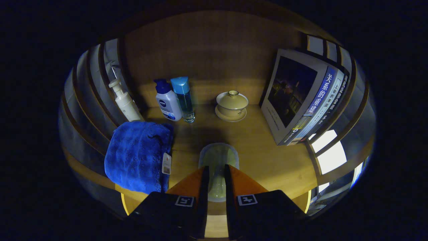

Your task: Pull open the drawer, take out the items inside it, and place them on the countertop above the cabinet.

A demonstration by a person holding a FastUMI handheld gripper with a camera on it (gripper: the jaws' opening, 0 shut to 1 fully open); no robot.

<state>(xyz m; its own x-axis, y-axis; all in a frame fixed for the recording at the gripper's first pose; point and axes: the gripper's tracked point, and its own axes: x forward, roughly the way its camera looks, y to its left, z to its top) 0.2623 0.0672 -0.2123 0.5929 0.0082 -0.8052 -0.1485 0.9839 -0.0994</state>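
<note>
The hand-held gripper (216, 174) is clenched on a pale, translucent spoon-shaped item (218, 160) above the wooden tabletop (267, 157). Left lies a blue fluffy towel (137, 155). Farther stand three bottles, a yellowish lidded cup (231, 104) and books (301, 97).

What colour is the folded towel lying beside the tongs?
Deep blue; the folded fluffy towel shows best in the gripper view, left of the tongs.

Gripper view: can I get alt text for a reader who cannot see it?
The hand-held gripper holds a pale cup between its fingers above a wooden countertop. Beyond it stand three bottles, a lidded bowl and leaning books, with a blue towel beside them.
</note>
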